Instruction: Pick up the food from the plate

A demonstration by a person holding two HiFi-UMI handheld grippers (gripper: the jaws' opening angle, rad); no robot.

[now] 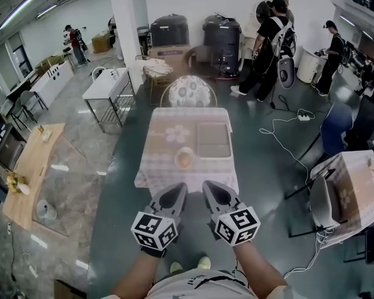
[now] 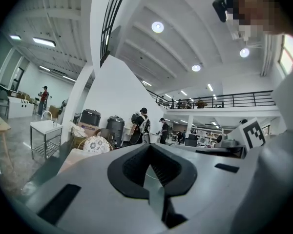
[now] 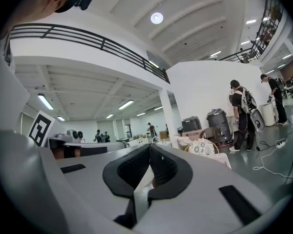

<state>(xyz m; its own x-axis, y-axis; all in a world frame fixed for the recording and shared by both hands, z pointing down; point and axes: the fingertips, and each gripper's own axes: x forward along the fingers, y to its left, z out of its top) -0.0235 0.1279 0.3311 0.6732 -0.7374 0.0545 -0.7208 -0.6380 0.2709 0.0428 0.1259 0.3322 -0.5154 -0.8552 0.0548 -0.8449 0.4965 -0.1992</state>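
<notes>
A small plate with a pale orange piece of food sits near the front edge of a table under a checked cloth. Both grippers hover side by side just short of that edge, pointing level toward the table. My left gripper is shut, its dark pads meeting at the tip with nothing between them. My right gripper is also shut and empty. The plate lies a little beyond and between the two tips. Neither gripper view shows the plate or the food.
A grey tray lies on the table to the right of the plate. A wicker chair with a floral cushion stands behind the table. Another covered table and a chair stand at the right. People stand at the back, and cables run across the floor.
</notes>
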